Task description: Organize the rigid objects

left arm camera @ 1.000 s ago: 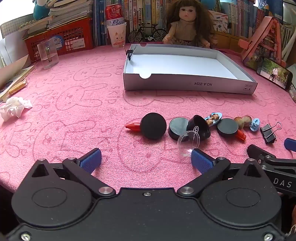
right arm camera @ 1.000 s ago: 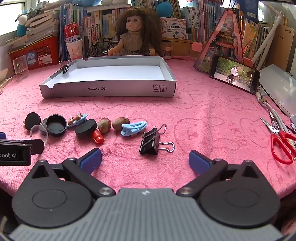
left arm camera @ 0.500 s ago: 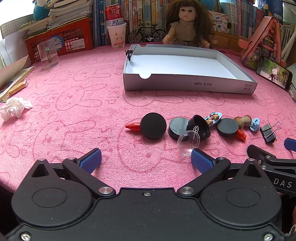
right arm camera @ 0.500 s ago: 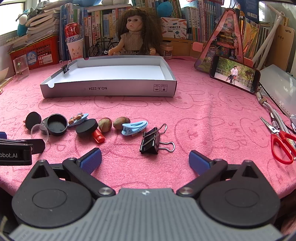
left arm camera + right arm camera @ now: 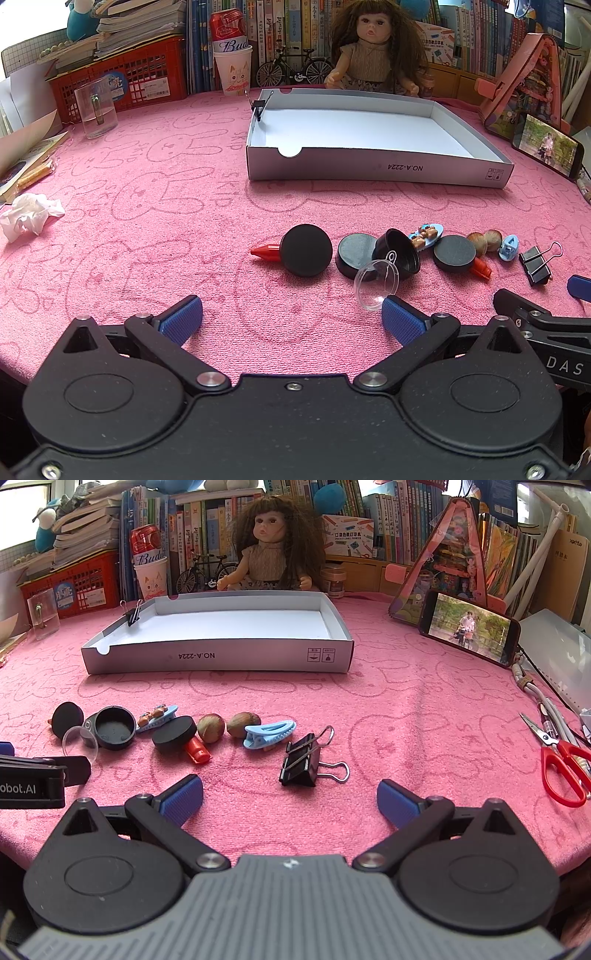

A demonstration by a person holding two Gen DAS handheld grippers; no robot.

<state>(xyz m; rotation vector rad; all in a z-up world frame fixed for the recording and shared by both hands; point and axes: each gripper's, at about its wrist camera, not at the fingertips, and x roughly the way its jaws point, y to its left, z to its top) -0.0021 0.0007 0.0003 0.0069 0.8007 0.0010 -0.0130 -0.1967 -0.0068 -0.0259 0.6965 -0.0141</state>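
A row of small objects lies on the pink cloth: a black disc with a red tip (image 5: 306, 250), black round lids (image 5: 356, 253), a clear half-sphere (image 5: 376, 284), a bear hair clip (image 5: 157, 716), two nuts (image 5: 211, 728), a blue hair clip (image 5: 269, 733) and a black binder clip (image 5: 301, 762). A white shallow box (image 5: 373, 168) stands beyond them, a small binder clip on its left wall. My left gripper (image 5: 291, 317) is open and empty, just short of the row. My right gripper (image 5: 290, 799) is open and empty, just short of the binder clip.
A doll (image 5: 269, 550), books, a red basket (image 5: 122, 81), a cup and can (image 5: 232, 70) line the back. A phone (image 5: 469, 627) leans at the right. Red scissors (image 5: 561, 764) lie at the far right. A glass (image 5: 96, 112) and crumpled tissue (image 5: 29, 218) are at the left.
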